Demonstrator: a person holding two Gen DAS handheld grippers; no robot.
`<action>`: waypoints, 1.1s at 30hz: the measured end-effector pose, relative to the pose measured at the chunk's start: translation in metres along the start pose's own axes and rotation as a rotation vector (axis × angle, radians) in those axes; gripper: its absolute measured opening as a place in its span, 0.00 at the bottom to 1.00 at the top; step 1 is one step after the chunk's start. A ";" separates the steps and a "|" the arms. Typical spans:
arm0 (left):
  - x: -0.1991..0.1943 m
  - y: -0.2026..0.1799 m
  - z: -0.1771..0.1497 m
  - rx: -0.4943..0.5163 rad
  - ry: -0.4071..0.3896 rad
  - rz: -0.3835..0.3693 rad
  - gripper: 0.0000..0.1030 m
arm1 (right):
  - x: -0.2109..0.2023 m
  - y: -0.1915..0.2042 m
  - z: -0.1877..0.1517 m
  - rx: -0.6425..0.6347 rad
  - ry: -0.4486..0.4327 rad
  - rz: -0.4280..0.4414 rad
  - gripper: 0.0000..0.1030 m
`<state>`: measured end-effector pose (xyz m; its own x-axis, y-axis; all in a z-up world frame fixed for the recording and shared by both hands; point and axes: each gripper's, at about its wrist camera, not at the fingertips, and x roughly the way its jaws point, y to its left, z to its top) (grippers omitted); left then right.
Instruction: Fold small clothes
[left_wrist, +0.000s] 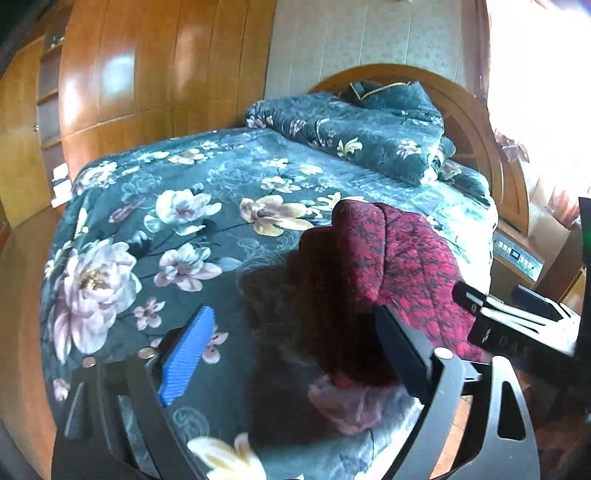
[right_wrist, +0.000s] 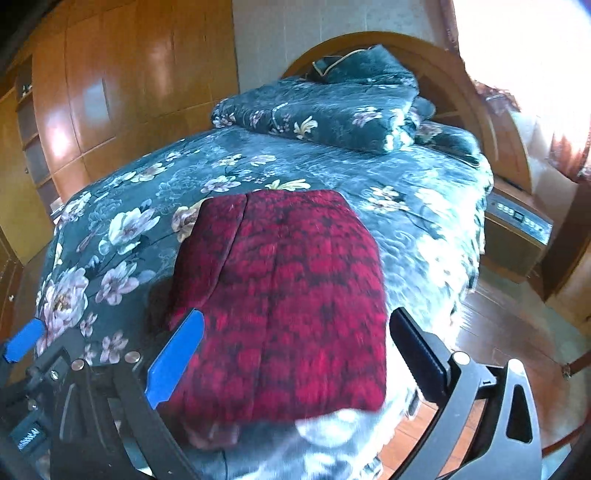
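A folded red and black patterned garment (right_wrist: 288, 295) lies flat on the floral bedspread (right_wrist: 332, 170) near the bed's front edge. It also shows in the left wrist view (left_wrist: 388, 266), to the right of centre. My right gripper (right_wrist: 295, 358) is open, its fingers spread above the garment's near end, holding nothing. My left gripper (left_wrist: 291, 350) is open and empty, just left of the garment, its right finger (left_wrist: 402, 354) over the garment's near left corner. The right gripper's body (left_wrist: 517, 317) shows at the right edge of the left wrist view.
A folded floral quilt and pillow (right_wrist: 325, 107) sit at the head of the bed by the wooden headboard (right_wrist: 461, 85). Wooden wardrobes (right_wrist: 110, 103) stand to the left. A bedside cabinet (right_wrist: 517, 229) and wooden floor (right_wrist: 517, 350) are to the right.
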<state>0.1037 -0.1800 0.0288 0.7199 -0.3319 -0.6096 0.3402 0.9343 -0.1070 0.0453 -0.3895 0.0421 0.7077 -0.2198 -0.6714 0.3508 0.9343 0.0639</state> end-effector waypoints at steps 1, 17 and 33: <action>-0.007 0.000 -0.004 -0.005 -0.009 -0.001 0.88 | -0.006 0.002 -0.006 -0.002 -0.002 -0.005 0.98; -0.058 -0.007 -0.042 0.037 -0.015 0.056 0.96 | -0.059 -0.001 -0.067 0.022 -0.030 -0.094 0.98; -0.077 -0.017 -0.050 0.065 -0.071 0.074 0.96 | -0.075 -0.008 -0.077 0.038 -0.048 -0.093 0.98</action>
<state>0.0121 -0.1638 0.0382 0.7849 -0.2729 -0.5564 0.3214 0.9469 -0.0111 -0.0577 -0.3589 0.0352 0.6992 -0.3189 -0.6399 0.4386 0.8981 0.0317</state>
